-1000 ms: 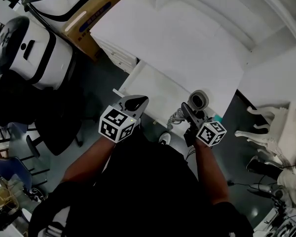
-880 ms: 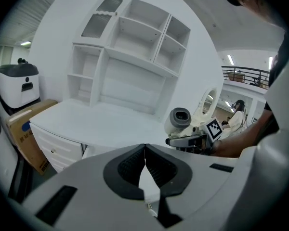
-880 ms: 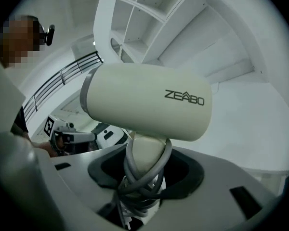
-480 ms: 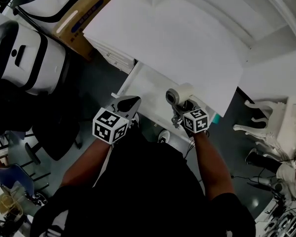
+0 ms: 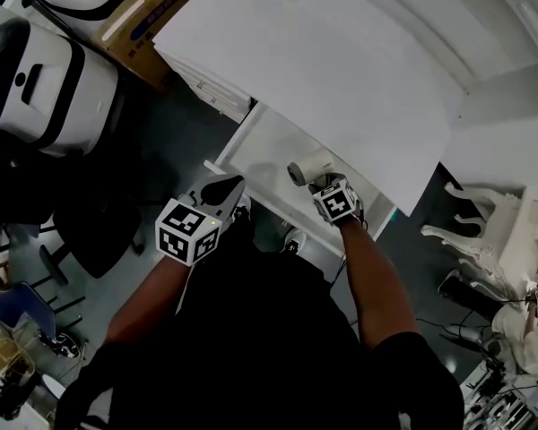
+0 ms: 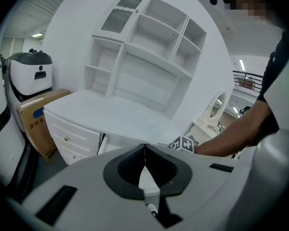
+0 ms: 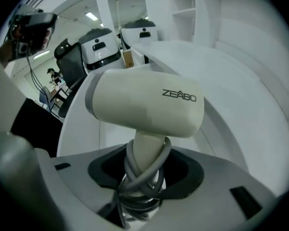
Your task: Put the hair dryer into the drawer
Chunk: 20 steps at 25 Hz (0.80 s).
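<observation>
White drawer (image 5: 258,150): one, open, left half bare.
Hair dryer (image 7: 144,107): one, handle clamped by right gripper (image 7: 144,179), over drawer's right half.
Left gripper (image 6: 144,162): jaws together, empty.

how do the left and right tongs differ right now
The left tongs are shut on nothing; the right tongs grip the hair dryer by its cord-wrapped handle. The left tongs sit near the drawer front; the right tongs reach over it. Both carry a marker cube.
</observation>
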{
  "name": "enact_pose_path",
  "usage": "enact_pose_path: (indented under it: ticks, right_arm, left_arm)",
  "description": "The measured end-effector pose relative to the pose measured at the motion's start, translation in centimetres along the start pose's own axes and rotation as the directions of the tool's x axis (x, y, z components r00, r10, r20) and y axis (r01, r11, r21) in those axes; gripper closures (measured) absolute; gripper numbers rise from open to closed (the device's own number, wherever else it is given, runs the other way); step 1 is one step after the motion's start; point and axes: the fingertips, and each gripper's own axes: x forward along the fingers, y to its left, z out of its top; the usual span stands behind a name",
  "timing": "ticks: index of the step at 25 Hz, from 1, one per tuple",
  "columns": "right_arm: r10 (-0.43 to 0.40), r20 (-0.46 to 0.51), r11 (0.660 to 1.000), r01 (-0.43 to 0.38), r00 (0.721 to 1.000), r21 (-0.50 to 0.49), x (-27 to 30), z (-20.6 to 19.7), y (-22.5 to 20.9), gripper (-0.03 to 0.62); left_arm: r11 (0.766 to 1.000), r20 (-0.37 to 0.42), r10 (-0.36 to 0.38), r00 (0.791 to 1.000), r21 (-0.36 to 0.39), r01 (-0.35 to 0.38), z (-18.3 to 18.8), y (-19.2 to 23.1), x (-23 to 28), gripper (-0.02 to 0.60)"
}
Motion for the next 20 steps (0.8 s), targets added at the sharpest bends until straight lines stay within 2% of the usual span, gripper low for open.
enact_pose_path:
  ticks: [3, 12, 20]
  right_arm:
    - [0.003, -0.065, 1.000, -0.003, 0.998, -0.006, 1.7, -0.3, -0.1, 0.382]
    - [-0.034, -0.152, 0.999, 0.028, 0.988, -0.041, 3.8, 0.0, -1.5, 0.382]
    - [-0.052, -0.182, 0.997, 0.041, 0.982, -0.063, 4.8, -0.1, -1.4, 0.381]
  left_arm:
    - [1.000, -0.011, 0.017, 1.000, -0.016, -0.017, -0.6, 0.8, -0.4, 0.572]
    - [0.998, -0.024, 0.030, 0.999, -0.048, -0.032, -1.7, 1.9, -0.8, 0.571]
    - [0.996, -0.025, 0.054, 0.998, -0.066, -0.055, -2.1, 3.2, -1.9, 0.572]
